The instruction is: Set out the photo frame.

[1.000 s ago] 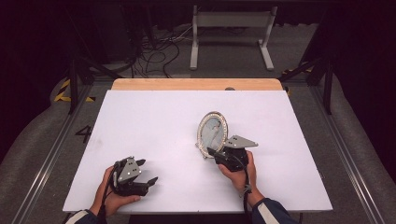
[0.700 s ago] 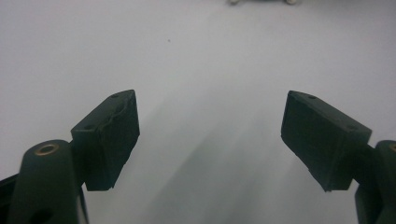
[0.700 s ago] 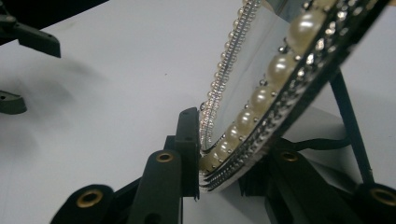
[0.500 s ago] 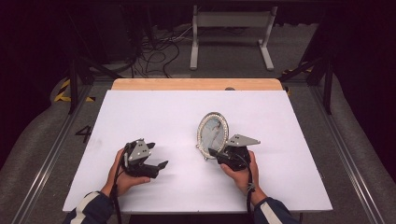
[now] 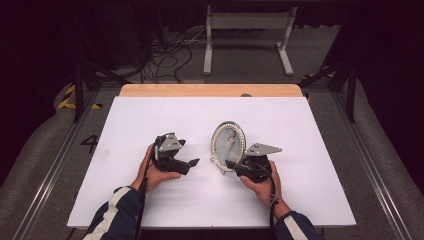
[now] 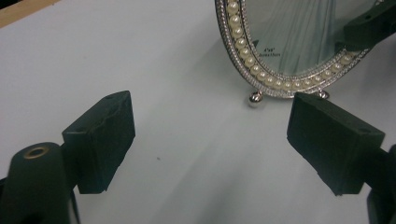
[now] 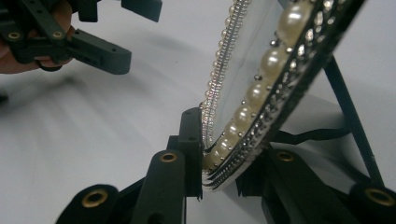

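The oval picture frame (image 5: 228,146), rimmed with pearl beads, stands upright a little right of the middle of the white surface (image 5: 150,115), nearer its front edge than its back, with its small ball feet (image 6: 255,98) resting on the sheet. The right claw (image 5: 235,165) is clenched on the frame's lower rim, one pad on the glass face and the other behind, where the thin easel leg (image 7: 348,116) slants down to the surface. The left claw (image 5: 192,162) is beside the frame toward the left edge, apart from it; its jaws have just been opening and nothing lies between them, the frame's bottom edge being ahead of the pads (image 6: 105,140) in the left gripper view. In my judgement the step in hand is a second hold on the frame. To do it well, the right grip should hold steady, and the left claw should come in level, straddle the beaded rim without nudging it, and close on metal, not on glass, clear of the feet and leg.
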A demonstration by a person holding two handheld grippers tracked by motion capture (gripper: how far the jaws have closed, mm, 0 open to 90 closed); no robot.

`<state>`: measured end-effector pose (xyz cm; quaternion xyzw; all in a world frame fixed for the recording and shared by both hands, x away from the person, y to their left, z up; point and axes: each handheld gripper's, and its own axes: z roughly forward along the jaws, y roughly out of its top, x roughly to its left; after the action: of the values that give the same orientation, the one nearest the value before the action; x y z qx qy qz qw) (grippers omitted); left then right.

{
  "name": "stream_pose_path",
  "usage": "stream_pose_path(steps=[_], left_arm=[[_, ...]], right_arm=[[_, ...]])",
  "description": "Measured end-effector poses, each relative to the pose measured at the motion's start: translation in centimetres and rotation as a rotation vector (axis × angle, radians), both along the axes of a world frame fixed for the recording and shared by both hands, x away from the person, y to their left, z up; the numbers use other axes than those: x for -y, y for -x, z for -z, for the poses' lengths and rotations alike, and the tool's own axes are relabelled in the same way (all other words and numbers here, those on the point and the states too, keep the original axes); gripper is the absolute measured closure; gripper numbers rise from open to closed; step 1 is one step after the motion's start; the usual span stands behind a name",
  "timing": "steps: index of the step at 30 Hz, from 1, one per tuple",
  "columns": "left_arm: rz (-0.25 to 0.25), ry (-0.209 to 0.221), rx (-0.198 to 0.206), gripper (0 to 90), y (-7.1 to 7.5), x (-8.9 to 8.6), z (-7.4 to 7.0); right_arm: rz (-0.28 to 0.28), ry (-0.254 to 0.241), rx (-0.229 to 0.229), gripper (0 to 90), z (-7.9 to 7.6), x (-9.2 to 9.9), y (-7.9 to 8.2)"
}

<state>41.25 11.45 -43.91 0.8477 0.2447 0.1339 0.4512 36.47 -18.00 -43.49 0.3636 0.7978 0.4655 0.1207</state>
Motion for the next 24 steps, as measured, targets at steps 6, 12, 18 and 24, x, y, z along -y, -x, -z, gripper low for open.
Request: stream_pose_path(steps=[6, 12, 18, 24], left_arm=[[0.036, -0.027, -0.018, 15.1, -1.1, 1.7, 0.0], [0.070, -0.013, -0.038, 14.0, -1.9, 3.3, -0.1], [0.105, 0.008, -0.061, 12.9, -2.7, 4.7, -0.2], [0.125, 0.034, -0.053, 12.9, -3.0, 5.3, -0.2]], right_arm=[[0.021, 0.010, 0.013, 72.7, -0.1, -0.2, 0.3], [0.041, 0.034, 0.041, 60.7, -0.4, -0.2, 1.1], [0.092, 0.046, 0.064, 50.5, -0.8, 0.3, 2.5], [0.110, 0.062, 0.106, 53.0, -1.2, 0.3, 3.8]])
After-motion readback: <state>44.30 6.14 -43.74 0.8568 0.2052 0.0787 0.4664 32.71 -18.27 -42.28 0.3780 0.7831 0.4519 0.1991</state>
